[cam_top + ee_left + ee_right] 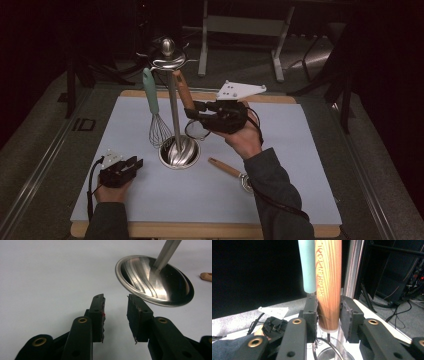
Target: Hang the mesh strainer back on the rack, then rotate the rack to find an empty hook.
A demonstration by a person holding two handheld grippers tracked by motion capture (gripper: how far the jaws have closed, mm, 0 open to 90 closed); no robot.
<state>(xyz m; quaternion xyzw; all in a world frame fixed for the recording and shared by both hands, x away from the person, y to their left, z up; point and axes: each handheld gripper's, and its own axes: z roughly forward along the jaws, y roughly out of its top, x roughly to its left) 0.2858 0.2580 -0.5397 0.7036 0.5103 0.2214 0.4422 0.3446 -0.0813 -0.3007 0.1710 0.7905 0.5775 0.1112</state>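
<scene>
At about 8 o'clock from the stand's dish, the left gripper (pixel 136 164) rests low on the blue mat (pixel 280 150). In its own view its jaws stand apart with nothing between them, pointing at the dish; it is idle. Just at 10 o'clock from the dish hangs the whisk (pixel 156 117), its teal handle up at 1 of the hooks. The stand (pixel 172 110) rises from the steel dish (pixel 179 152) to a ring of hooks under a knob. At 1 o'clock from the dish hangs the wooden-handled strainer (pixel 184 92), handle tip up by the hooks and wire bowl down, just beside the pole. The right gripper (pixel 192 111) is at the lower end of that handle. In the right gripper view the wooden handle (pixel 328 285) stands between the 2 pads; 1 pad touches it and the other looks just clear, so the jaws read as loosened rather than clamping. The step in hand, I judge, is letting go of the strainer on its hook. Next, that hand must back straight off toward 4 o'clock without nudging the handle or the whisk, then go for the second wooden-handled utensil (pixel 225 168) lying on the mat at 4 o'clock.
</scene>
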